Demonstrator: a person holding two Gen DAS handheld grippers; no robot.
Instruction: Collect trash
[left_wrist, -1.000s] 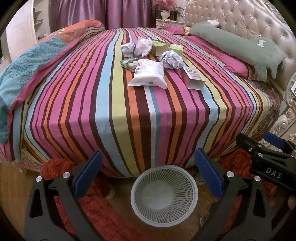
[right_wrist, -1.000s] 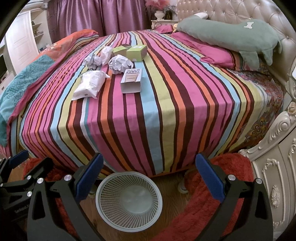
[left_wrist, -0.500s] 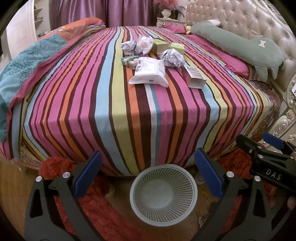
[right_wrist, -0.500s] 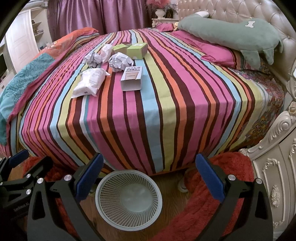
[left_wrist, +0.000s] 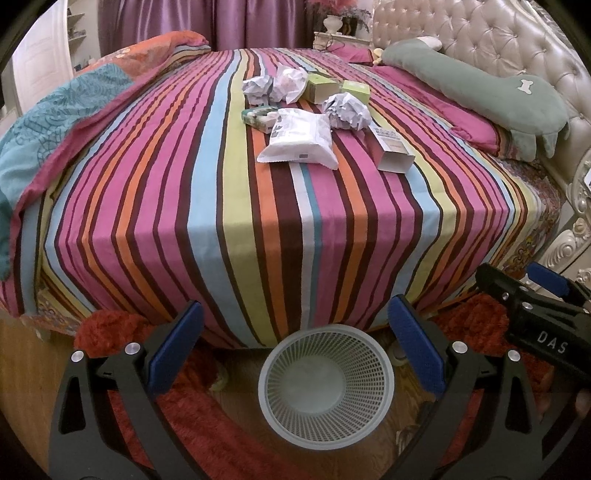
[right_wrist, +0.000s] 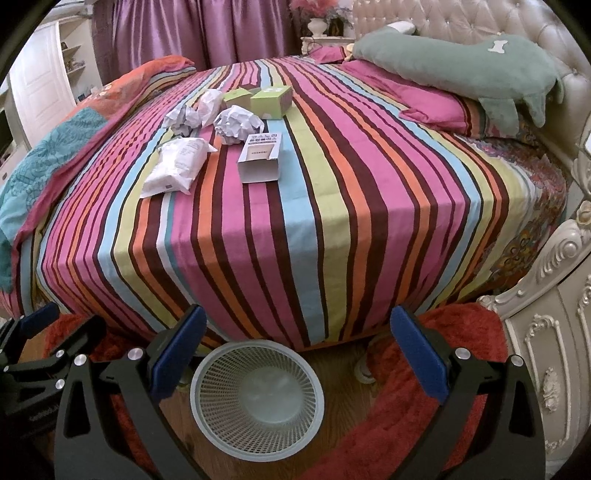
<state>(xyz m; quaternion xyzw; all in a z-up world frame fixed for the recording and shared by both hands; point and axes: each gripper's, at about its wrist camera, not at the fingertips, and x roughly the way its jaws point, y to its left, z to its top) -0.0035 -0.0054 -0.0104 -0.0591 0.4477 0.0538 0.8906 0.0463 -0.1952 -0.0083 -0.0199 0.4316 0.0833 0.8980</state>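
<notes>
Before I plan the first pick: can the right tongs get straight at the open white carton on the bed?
Probably yes: the right tongs are open and empty, and only bare striped bedspread lies before the open white carton.

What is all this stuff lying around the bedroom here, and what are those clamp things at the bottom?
Crumpled paper balls: three, white, mid-bed among the boxes.
Green boxes: two, light green, behind the paper.
Plastic bag: one, white, nearest the foot of the bed.
Open carton: one, white, beside the bag.
Small patterned packet: one, green and white, left of the bag.
Wastebasket: one, white mesh, on the floor, empty.
Bedspread: one, striped.
Pillow: one, green, by the headboard.
Rug: red, on the floor.
Left gripper: open, empty.
Right gripper: open, empty.
</notes>
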